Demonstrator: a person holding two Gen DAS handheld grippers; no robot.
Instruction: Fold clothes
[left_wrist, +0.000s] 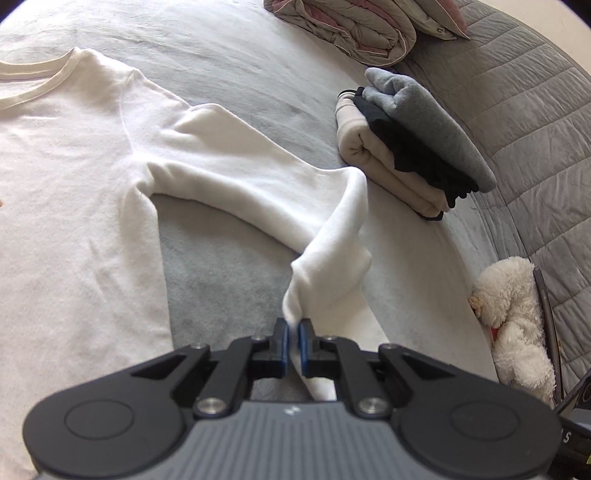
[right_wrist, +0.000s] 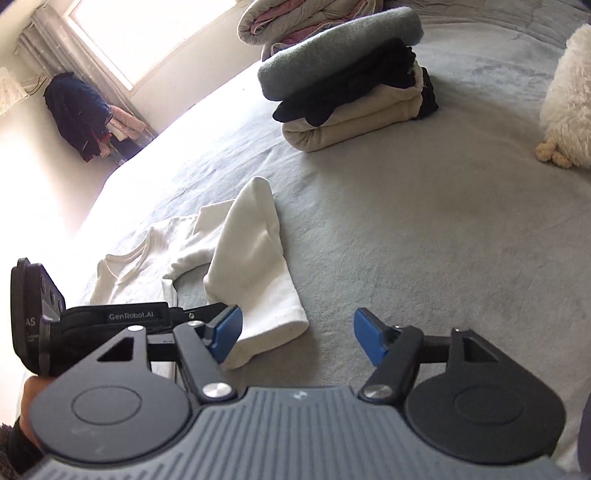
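Note:
A white long-sleeved top (left_wrist: 74, 177) lies flat on the grey bed, neckline at the far left. Its right sleeve (left_wrist: 258, 177) runs out to the side and bends back toward me. My left gripper (left_wrist: 294, 325) is shut on the sleeve's end and holds it lifted off the bed. In the right wrist view the sleeve (right_wrist: 255, 254) shows doubled over, with the left gripper beside it at the left. My right gripper (right_wrist: 299, 332) is open and empty, just right of the sleeve's cuff, over bare bed.
A stack of folded clothes (left_wrist: 410, 144), grey over black over cream, sits beyond the sleeve; it also shows in the right wrist view (right_wrist: 347, 85). A rolled quilt (left_wrist: 343, 26) lies behind it. A white plush toy (left_wrist: 517, 321) lies by the quilted headboard (left_wrist: 524, 110).

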